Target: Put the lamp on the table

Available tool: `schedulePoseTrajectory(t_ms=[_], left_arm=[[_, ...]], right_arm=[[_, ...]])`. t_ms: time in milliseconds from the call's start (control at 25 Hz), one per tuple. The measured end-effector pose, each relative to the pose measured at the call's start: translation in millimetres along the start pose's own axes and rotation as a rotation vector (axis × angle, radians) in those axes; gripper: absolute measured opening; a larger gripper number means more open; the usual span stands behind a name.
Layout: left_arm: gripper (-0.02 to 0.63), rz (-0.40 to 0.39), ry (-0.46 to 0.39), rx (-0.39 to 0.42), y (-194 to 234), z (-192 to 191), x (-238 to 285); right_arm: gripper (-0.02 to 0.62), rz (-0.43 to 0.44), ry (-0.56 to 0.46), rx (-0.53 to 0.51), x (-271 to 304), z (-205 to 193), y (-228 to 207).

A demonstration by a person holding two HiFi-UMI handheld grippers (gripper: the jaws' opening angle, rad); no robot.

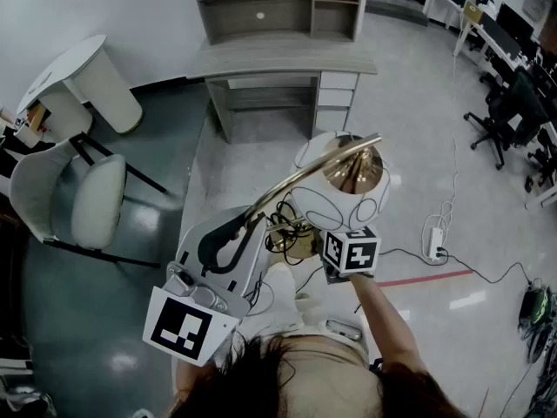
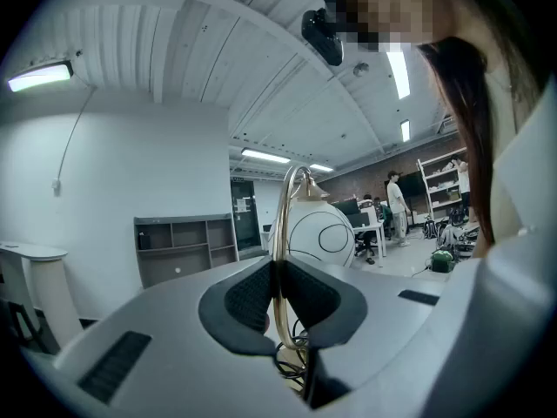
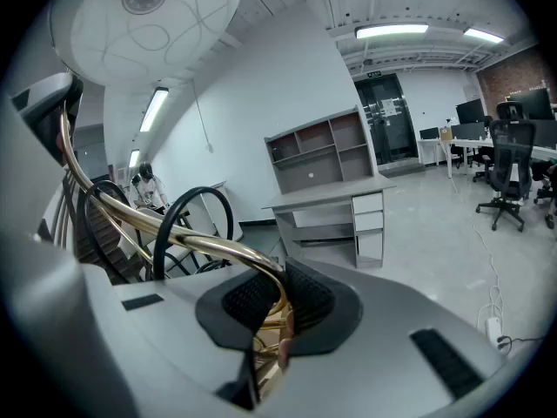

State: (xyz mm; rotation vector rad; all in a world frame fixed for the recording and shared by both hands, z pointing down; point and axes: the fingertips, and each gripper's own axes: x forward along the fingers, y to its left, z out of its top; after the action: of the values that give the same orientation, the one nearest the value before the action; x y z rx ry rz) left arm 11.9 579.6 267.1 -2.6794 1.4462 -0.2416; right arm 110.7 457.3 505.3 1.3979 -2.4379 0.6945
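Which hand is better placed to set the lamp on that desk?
Probably the right tool: it grips the lamp low, near the end that lands on the desk; left tool steadies the stem above.

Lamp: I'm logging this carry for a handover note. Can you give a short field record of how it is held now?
lamp: brass arched stem, white globe shade, held in the air
left gripper: shut on stem
right gripper: shut on stem, shade above it
cord: black, looped near the grippers
desk: ahead, lamp not yet on it
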Motion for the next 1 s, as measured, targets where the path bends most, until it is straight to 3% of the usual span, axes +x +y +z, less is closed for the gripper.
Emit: schedulePoseTrajectory(t_ms=[320, 1000], left_arm=[[0.041, -0.008, 0.004, -0.007, 8.3, -6.0, 4.0], [0.041, -0.020, 0.015, -0.023, 81.3, -11.2, 56.7]], right_arm=[[0.040, -0.005, 0.003, 0.005, 9.2, -2.6, 0.4], [0.040, -0.010, 0.027, 0.020, 79.3, 29.2, -3.9]])
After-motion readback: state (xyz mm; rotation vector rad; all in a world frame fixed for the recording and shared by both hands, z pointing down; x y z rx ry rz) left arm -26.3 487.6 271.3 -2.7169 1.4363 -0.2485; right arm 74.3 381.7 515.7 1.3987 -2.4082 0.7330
